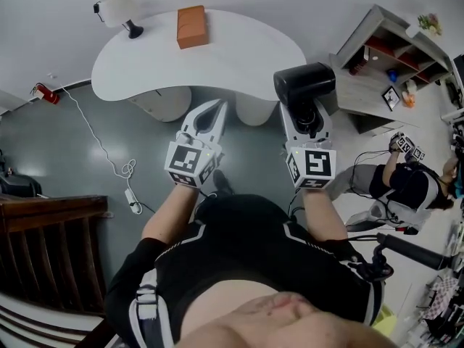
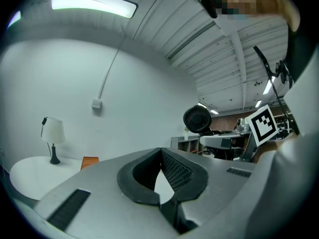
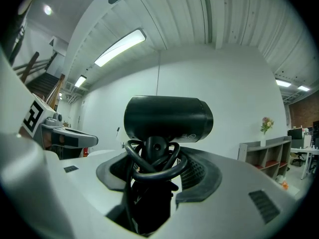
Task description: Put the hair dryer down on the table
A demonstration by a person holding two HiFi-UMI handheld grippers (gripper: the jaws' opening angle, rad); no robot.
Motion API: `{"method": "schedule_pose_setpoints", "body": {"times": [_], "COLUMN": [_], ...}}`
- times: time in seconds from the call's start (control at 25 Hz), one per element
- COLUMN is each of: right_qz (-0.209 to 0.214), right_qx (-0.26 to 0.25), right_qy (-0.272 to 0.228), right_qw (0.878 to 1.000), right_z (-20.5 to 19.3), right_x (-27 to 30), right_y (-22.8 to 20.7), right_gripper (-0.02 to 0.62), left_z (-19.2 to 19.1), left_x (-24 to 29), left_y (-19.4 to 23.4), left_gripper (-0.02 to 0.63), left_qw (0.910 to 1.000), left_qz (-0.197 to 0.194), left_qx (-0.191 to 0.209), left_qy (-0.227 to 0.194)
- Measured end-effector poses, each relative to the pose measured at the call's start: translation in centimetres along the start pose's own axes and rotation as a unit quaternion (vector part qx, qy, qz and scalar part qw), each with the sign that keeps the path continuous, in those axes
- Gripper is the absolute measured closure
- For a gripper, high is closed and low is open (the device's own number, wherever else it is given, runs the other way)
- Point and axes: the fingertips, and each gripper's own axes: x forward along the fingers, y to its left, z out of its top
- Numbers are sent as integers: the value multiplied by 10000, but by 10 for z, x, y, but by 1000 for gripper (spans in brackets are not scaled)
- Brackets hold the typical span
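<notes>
**Item:** hair dryer (image 3: 168, 119), black, cord looped round its handle.

**Location:** held aloft by the right gripper (image 3: 154, 171), barrel uppermost. The jaws stand fairly wide, clamped on handle and cord. It seems short of the white desk (image 1: 239, 64) at 12 o'clock.

**Left gripper** (image 1: 216, 111): jaws together, nothing held.

**On the desk:** lamp (image 1: 119, 7) at 10 o'clock, orange box (image 1: 192, 26) at 11.

**Handling:** carry forward and lower onto the bare patch toward 1 o'clock. Lay it on its side, and release only once it rests.

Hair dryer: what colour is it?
The hair dryer is black; the right gripper view shows it best.
</notes>
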Motion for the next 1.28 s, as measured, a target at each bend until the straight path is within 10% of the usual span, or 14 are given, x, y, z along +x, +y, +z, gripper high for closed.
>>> {"method": "schedule_pose_setpoints", "body": {"times": [0.76, 1.28], "right_qz": [-66, 703], "right_qx": [-116, -163], "right_qy": [35, -123], "right_qw": [9999, 9973], "right_z": [14, 27], "right_x": [114, 183], "right_y": [56, 119], "right_gripper": [339, 339], "left_z": [12, 7], "left_x": [11, -12], "left_y": [133, 213], "left_gripper": [574, 575], "left_qw": [9997, 9963], "left_qz": [56, 813], "left_qx": [-125, -219], "left_qy": [-184, -168]}}
